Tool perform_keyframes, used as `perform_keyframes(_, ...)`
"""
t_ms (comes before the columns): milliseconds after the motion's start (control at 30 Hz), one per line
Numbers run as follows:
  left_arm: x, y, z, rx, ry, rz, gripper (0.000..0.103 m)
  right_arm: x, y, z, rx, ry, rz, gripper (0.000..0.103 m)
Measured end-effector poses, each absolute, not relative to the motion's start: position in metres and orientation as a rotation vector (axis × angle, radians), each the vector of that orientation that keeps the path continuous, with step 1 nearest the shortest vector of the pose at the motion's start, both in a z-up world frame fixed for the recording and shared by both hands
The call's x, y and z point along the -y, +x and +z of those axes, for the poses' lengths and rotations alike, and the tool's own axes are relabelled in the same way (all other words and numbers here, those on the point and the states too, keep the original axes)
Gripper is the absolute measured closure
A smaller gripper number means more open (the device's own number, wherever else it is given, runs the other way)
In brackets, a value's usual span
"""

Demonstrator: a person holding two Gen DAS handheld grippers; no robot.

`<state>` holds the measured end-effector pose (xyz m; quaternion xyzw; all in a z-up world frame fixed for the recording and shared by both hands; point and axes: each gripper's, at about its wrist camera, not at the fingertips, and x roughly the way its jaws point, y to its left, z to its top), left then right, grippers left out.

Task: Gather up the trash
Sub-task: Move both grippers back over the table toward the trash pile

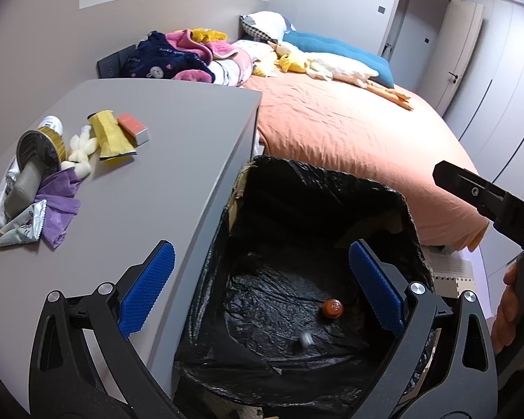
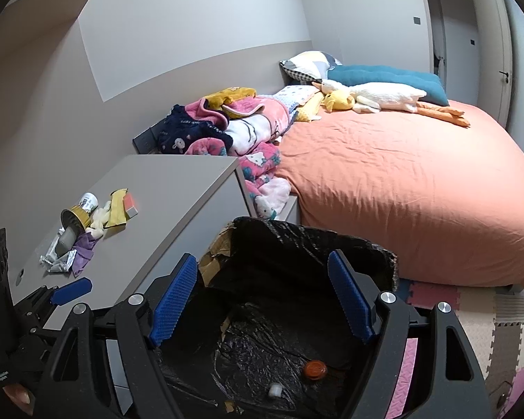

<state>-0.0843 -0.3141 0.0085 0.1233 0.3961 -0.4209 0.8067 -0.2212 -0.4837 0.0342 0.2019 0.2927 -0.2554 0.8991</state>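
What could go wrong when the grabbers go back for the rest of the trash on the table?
The tin can lies on its side, so a nudge might roll it off the table. The wrappers lie flat and thin, so the pads may slip. The bin bag rim looks loose, so trash could catch there.

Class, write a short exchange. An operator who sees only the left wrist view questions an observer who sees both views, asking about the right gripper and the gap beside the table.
Operator: I see just one finger of the right gripper. Is it holding anything?
Observer: No. Its jaws stand open, aimed into the bin, with nothing between the pads.
Operator: What is between the table and the bed?
Observer: A pink cartoon blanket hangs down into that gap.
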Motion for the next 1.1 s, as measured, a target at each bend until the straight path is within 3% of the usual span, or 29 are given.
perform_keyframes(1100, 0.196, 0.016, 0.013, -0.842, 0.099, -0.666, 0.006, 0.412, -0.085, 0.019, -0.676, 0.363, -0.252, 0.023)
